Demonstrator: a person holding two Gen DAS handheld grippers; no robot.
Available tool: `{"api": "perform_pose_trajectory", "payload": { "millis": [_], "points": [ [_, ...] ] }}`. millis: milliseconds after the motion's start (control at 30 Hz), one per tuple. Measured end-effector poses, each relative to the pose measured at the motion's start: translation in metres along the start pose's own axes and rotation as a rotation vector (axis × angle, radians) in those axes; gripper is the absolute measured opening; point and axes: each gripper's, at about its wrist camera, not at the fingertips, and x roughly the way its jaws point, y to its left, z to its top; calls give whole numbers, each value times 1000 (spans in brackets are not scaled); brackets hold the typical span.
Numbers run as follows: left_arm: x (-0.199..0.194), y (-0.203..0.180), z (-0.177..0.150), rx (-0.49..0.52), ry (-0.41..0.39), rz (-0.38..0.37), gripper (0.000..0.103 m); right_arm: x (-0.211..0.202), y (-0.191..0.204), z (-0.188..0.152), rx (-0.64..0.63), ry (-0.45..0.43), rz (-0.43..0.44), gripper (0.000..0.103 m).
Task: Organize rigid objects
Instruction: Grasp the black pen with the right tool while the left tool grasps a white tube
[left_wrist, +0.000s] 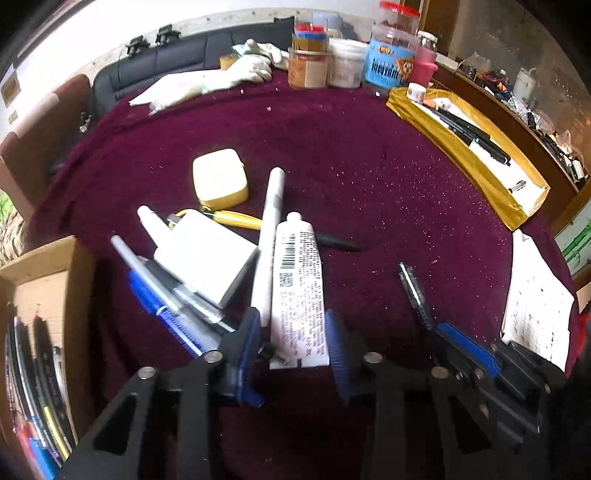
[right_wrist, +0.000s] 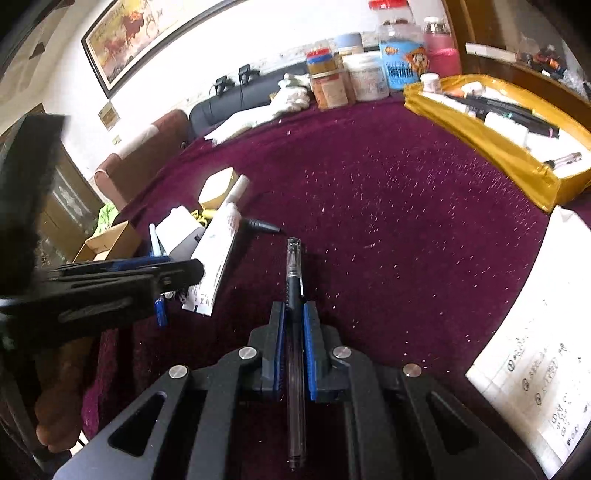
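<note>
Sorting is the step in hand, I think: loose stationery from the heap on the purple cloth (left_wrist: 369, 155) goes into containers. At the far left of the left wrist view stands a cardboard box (left_wrist: 48, 280) that already has several pens inside. Just beside it lies the heap: a blue pen (left_wrist: 162, 314), a white charger block (left_wrist: 207, 258), a yellow case (left_wrist: 219, 179), a long white marker (left_wrist: 267, 236) and a white tube (left_wrist: 297, 295).

The left gripper (left_wrist: 291, 332) has its blue pads on both sides of the flat lower end of the tube. The pads seem to touch its edges, but I cannot tell if they really press, so the grip is not sure. The tube is soft white plastic with a barcode and small print, its cap pointing away, and it leans on the marker. For the next move the jaws probably must finish closing, then lift it straight so the marker does not roll.

More to the right, the right gripper (right_wrist: 293, 314) is clenched on a clear gel pen (right_wrist: 294, 280) with a black grip. The pen lies along the fingers, its capped end sticking out forward above the cloth. At the far right waits a gold tray (right_wrist: 491, 147) that holds dark pens and white tubes; I judge the pen may go there, and the carry needs a steady wrist.
</note>
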Motion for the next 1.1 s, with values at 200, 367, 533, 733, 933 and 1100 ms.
{"api": "perform_pose_trajectory", "payload": {
  "millis": [200,367,533,733,933,1100],
  "points": [
    [15,-14,3,46,22,41,36,-3,1,1,-11,-22,4,9],
    [17,-13,2,43,27,42,36,-3,2,1,-14,-25,6,9],
    [13,-12,-4,35,49,4,36,-4,1,1,-11,-28,9,9],
    [25,-20,4,54,48,26,47,-4,-1,1,-3,-29,11,9],
    [13,-22,-11,85,33,50,33,-6,-1,1,-2,-34,18,9],
    [12,-26,-22,99,-13,38,36,-6,1,1,-17,-42,22,9]
  ]
}}
